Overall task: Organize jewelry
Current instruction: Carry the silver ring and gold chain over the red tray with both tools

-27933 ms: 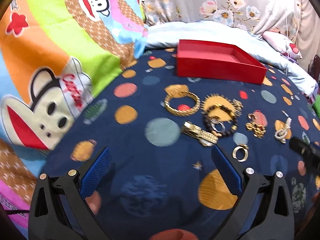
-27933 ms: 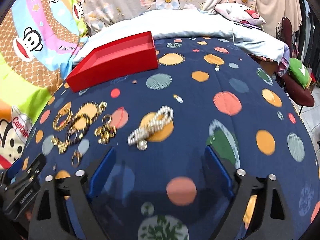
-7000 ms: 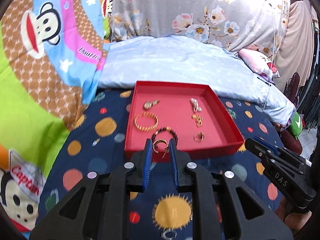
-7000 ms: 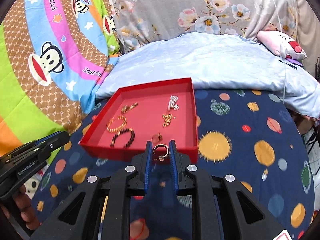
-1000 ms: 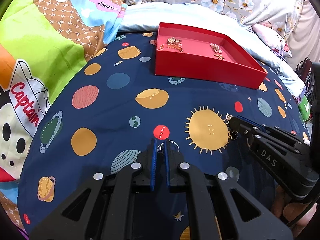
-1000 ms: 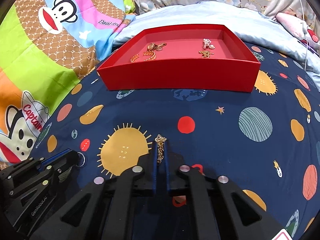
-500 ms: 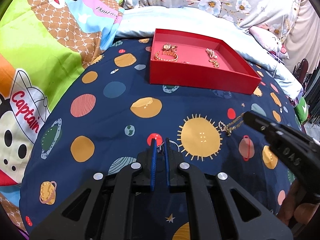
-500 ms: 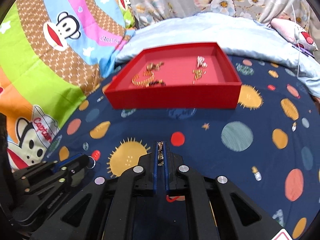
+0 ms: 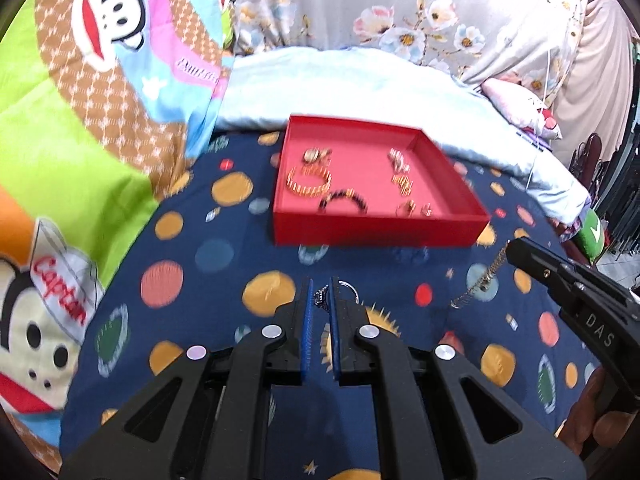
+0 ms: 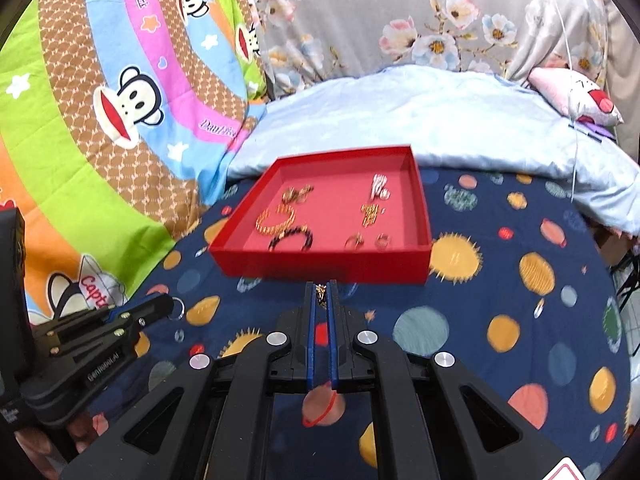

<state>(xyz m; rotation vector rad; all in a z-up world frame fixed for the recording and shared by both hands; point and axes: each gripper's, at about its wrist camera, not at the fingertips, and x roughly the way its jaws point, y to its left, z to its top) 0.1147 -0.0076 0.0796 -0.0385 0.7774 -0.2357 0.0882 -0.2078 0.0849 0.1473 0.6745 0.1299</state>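
Both tools lifted off the planet-print bed cover (image 9: 208, 256): left tool (image 9: 320, 300) clamps a silver ring with chain (image 9: 347, 289), right tool (image 10: 321, 292) pinches a gold chain (image 10: 320, 293). Red cardboard tray (image 10: 320, 268) ahead holds the rest; last pieces likely.

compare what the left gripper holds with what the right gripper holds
The left gripper pinches a silver ring with a short chain; the right gripper pinches a gold chain. The silver ring sticks out beside its gripper as a round loop; the gold chain dangles as a long strand. Both are held above the navy planet-print bedspread, short of the red tray.
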